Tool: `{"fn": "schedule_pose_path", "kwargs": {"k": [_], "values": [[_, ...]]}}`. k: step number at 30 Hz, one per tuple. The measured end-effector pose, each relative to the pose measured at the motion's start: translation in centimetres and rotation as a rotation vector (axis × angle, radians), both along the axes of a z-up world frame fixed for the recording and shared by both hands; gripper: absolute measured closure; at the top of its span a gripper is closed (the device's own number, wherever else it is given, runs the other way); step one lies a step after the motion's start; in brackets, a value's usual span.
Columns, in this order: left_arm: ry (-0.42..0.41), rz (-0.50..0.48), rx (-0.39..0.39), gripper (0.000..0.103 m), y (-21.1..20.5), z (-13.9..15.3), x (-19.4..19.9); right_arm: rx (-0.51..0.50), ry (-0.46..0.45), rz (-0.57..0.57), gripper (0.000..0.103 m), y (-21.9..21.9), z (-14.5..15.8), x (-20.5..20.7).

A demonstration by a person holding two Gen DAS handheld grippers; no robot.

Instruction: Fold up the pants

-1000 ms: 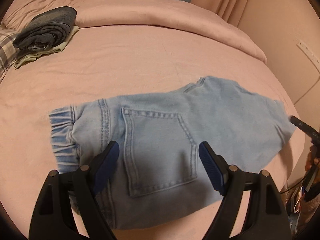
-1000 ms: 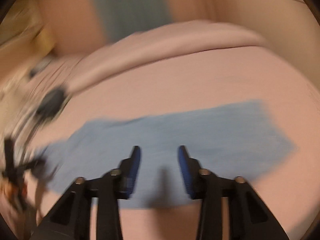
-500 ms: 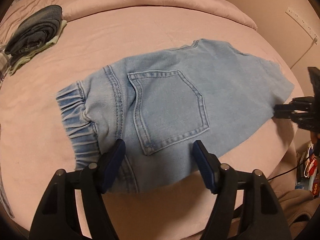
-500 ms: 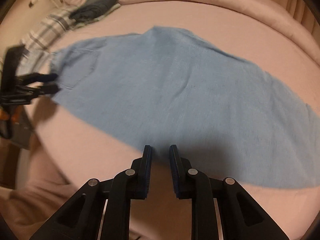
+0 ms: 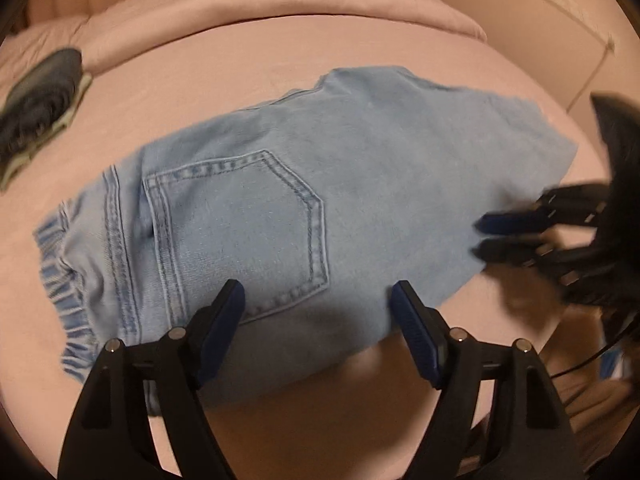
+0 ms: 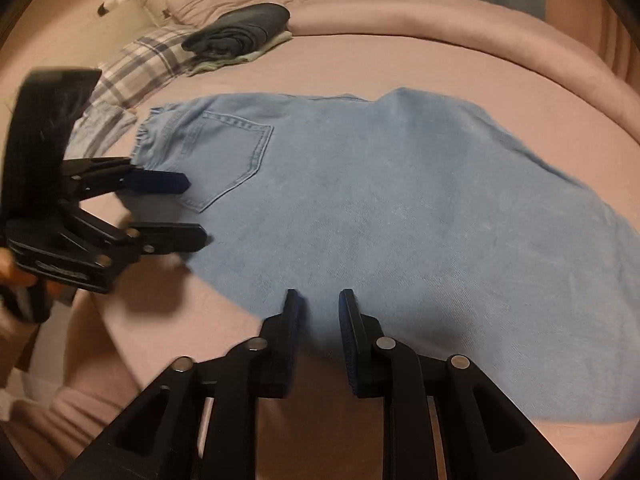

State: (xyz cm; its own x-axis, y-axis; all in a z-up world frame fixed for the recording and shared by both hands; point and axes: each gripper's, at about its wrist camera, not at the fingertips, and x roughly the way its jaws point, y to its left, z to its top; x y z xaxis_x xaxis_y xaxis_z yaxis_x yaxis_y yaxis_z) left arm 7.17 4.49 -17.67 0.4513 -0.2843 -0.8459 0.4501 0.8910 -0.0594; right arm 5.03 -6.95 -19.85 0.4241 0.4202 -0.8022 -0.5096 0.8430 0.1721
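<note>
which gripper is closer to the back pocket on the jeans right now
Left. The left gripper hovers open at the back pocket's lower edge; the right gripper sits farther along the jeans' near edge.

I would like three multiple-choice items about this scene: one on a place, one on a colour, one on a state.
1. Where does the dark folded clothing lie?
A. on the pants
B. on the far side of the bed, apart from the pants
C. between the jaws

2. What colour are the pants?
A. light blue
B. black
C. red

3. How do the jaws of the left gripper stand?
A. shut on the pants
B. open above the pants
C. shut on nothing

Answers: 1 B, bare pink bed lies between; 2 A, pale denim; 3 B, a wide gap shows.
</note>
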Motion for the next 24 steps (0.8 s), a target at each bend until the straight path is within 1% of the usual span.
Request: {"fn": "schedule_pose_path", "kwargs": {"k": [2,4,6,7,8,9,10,12,14,16,18,20,24], "values": [[0.001,-0.006,-0.007,0.023,-0.2,0.5,-0.3,0.071,0.012,-0.011,0.081,-2.0,1.0,-0.4],[0.009,-0.002,-0.036,0.022,-0.1,0.8,-0.2,0.15,-0.008,-0.097,0.076,-5.7,2.3,-0.6],[0.024,0.007,-0.09,0.02,-0.4,1.0,0.0,0.28,-0.026,-0.281,0.065,-11.5,3.1,-0.7],[0.033,0.01,-0.119,0.02,-0.8,1.0,0.4,0.341,-0.027,-0.359,0.063,-14.0,3.1,-0.7],[0.044,0.011,-0.162,0.02,-1.1,1.2,0.6,0.401,-0.022,-0.435,0.063,-16.2,2.8,-0.8],[0.051,0.009,-0.192,0.02,-1.5,1.4,0.8,0.48,-0.012,-0.543,0.063,-19.5,2.3,-1.2],[0.059,0.003,-0.224,0.019,-1.9,1.6,0.8,0.524,-0.004,-0.617,0.063,-21.6,1.7,-1.5],[0.078,-0.016,-0.29,0.019,-3.1,2.1,1.2,0.613,-0.004,-0.796,0.063,-27.1,0.5,-3.5],[0.094,-0.038,-0.334,0.018,-4.3,2.5,1.5,0.709,-0.012,-0.929,0.063,-31.5,-0.9,-6.0],[0.11,-0.05,-0.359,0.017,-5.8,2.8,2.0,0.767,-0.015,-1.019,0.063,-34.7,-2.1,-7.8],[0.129,-0.06,-0.379,0.017,-7.4,3.0,2.6,0.797,-0.011,-1.086,0.063,-36.3,-3.3,-8.8],[0.156,-0.068,-0.411,0.016,-8.6,3.0,2.9,0.808,-0.004,-1.121,0.063,-37.6,-4.0,-9.1],[0.229,-0.05,-0.477,0.014,-10.9,2.7,3.9,0.77,0.005,-1.134,0.063,-37.3,-4.8,-7.5]]}}
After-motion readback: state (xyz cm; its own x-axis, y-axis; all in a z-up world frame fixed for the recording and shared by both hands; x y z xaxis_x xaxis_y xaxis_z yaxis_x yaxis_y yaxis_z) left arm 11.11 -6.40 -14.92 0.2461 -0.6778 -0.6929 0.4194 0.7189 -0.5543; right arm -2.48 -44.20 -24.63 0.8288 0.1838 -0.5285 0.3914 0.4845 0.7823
